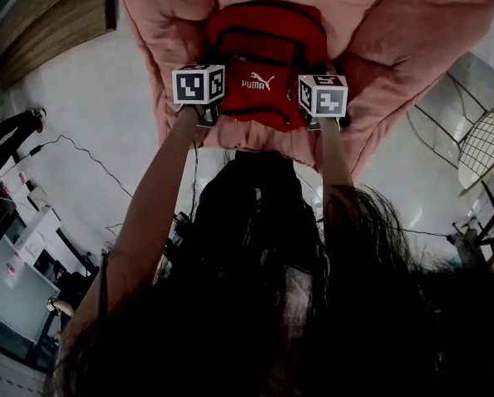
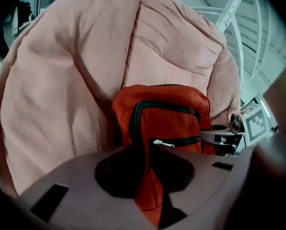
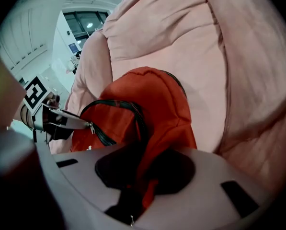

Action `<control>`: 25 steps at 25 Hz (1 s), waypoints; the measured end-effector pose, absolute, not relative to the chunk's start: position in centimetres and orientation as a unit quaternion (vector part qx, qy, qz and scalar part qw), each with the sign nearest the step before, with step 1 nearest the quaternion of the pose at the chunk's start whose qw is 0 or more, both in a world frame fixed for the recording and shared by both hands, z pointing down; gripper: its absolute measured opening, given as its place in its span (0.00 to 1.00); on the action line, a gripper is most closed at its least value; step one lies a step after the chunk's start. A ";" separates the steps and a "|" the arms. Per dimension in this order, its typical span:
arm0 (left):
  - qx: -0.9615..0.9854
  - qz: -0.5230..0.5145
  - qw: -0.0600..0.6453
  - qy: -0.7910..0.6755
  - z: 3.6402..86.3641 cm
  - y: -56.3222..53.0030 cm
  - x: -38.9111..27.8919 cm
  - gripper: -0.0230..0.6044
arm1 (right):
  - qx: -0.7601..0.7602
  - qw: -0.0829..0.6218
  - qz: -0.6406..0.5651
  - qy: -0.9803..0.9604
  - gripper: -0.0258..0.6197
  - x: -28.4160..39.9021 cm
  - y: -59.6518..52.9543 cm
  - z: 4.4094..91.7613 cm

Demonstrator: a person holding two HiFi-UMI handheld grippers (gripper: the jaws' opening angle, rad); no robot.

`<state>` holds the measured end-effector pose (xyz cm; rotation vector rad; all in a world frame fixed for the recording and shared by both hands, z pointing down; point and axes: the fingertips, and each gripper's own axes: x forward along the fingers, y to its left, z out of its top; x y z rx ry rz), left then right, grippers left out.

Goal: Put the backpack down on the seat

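In the hollow of the plump pink cushioned seat point(image 1: 445, 23), the soft red fabric backpack point(image 1: 267, 73) rests, limp and seemingly light. Its bunched side cloth gives the best purchase. The left gripper point(image 2: 150, 195) and right gripper point(image 3: 143, 190) each clench a fold of it.

You are facing pink padded seat point(image 1: 412, 31), standing on pale floor point(image 1: 106, 114). Red backpack point(image 1: 263, 56) is lying in seat's hollow, leaning against back cushion, front pocket facing you. Cable point(image 1: 89, 158) is trailing across floor at your left.
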<state>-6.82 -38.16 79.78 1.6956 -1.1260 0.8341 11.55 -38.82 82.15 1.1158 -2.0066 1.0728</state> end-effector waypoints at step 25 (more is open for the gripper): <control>0.796 0.133 0.420 -0.414 57.8 -23.3 -10.0 0.44 | 0.461 0.186 0.316 -0.808 0.37 10.4 -26.4 57.1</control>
